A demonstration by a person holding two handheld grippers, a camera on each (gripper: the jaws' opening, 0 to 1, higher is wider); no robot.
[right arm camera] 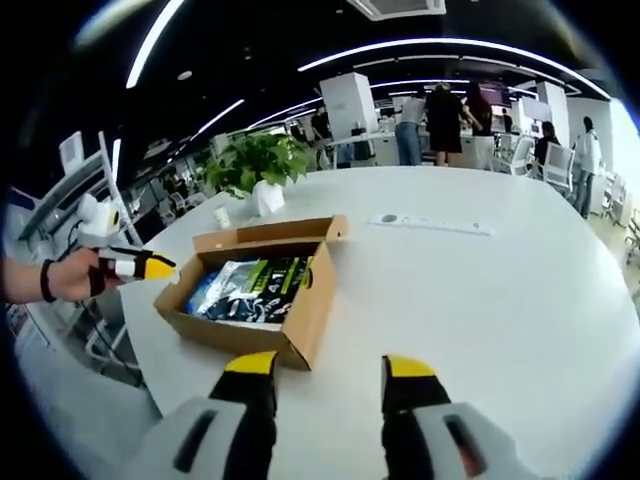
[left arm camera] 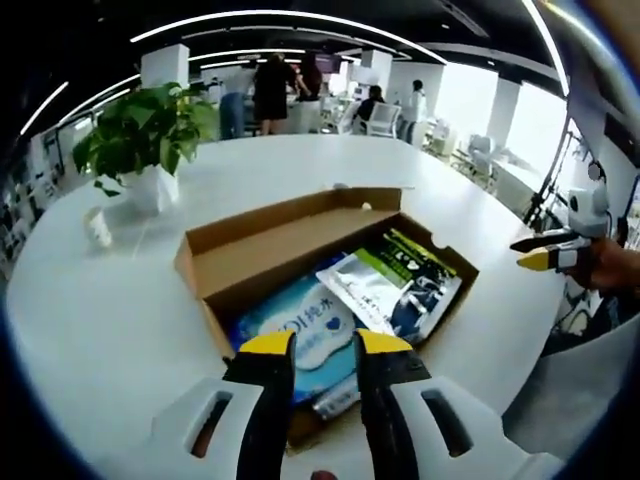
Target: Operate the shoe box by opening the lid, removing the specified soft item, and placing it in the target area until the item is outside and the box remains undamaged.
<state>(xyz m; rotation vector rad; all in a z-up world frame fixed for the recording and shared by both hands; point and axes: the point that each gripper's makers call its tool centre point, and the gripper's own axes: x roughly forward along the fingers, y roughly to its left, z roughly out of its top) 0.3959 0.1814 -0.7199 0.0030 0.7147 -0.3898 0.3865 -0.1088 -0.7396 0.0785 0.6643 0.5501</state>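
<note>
Item 1: white table, round-edged, on which all else is set.
Item 2: cardboard shoe box, lid folded back, placed near the table edge.
Item 3: potted plant, stood well behind the box.
Item 4: soft packets, blue, silver and dark, laid inside the box.
Item 5: left gripper, held over the box's near wall, jaws parted, nothing gripped.
Item 6: right gripper, held above bare table beside the box, jaws spread apart, nothing gripped.
</note>
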